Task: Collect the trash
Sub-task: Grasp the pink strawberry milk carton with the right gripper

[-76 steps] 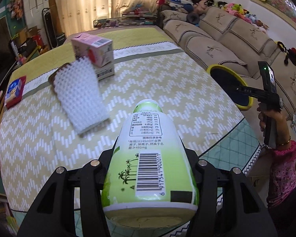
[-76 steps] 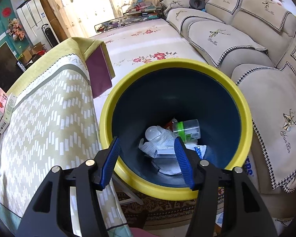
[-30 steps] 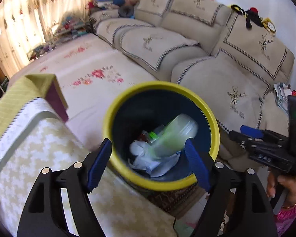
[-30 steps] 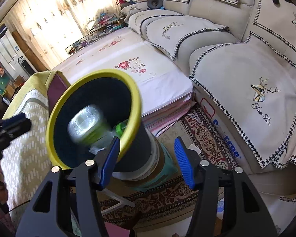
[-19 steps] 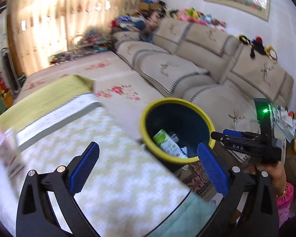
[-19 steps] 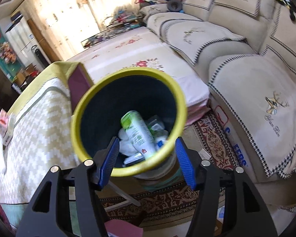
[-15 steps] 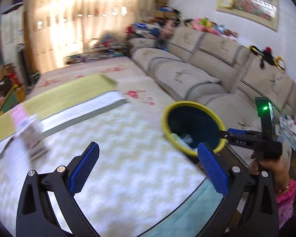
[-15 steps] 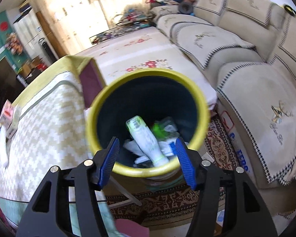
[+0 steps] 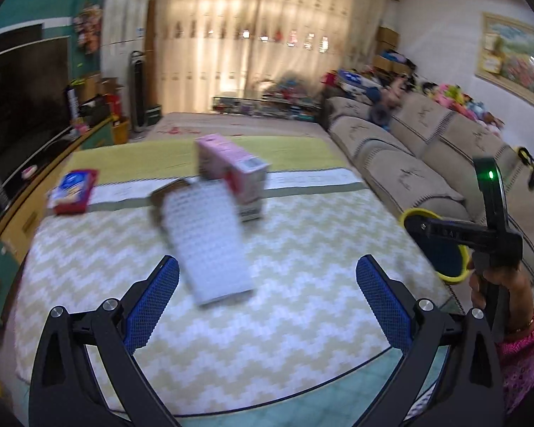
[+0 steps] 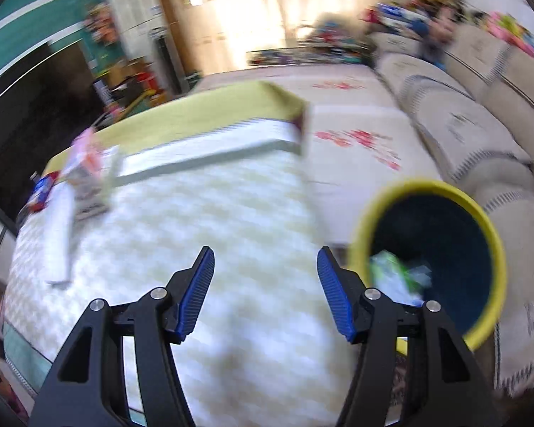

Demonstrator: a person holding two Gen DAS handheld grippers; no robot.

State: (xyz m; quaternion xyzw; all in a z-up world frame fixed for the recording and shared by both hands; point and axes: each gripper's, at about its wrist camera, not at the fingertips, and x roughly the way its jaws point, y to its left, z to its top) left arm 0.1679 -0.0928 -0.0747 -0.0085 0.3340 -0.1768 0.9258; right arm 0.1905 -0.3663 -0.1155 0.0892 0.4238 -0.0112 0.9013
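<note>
L gripper (image 9: 267, 299) above tabletop (image 9: 302, 320), fingers (image 9: 151, 302) spread wide, nothing held. R gripper (image 10: 265, 295) likewise released, empty. White foam sleeve (image 9: 210, 242) flat on tabletop w/ pink carton (image 9: 235, 174) just behind; red packet (image 9: 73, 192) far left. Yellow-rimmed bin (image 10: 441, 259) beside tabletop, w/ green-white trash (image 10: 395, 277) inside.

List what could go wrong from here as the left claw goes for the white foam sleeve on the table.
1. The white foam mesh sleeve overlaps the pink carton behind it; a deep reach by the open left claw could knock the carton over.
2. The sleeve looks soft and flat, so the pads may slide over it or pinch the zigzag-patterned tablecloth instead.
3. The yellow-rimmed bin stands off the table's edge, so a loose grip might drop the sleeve short.
</note>
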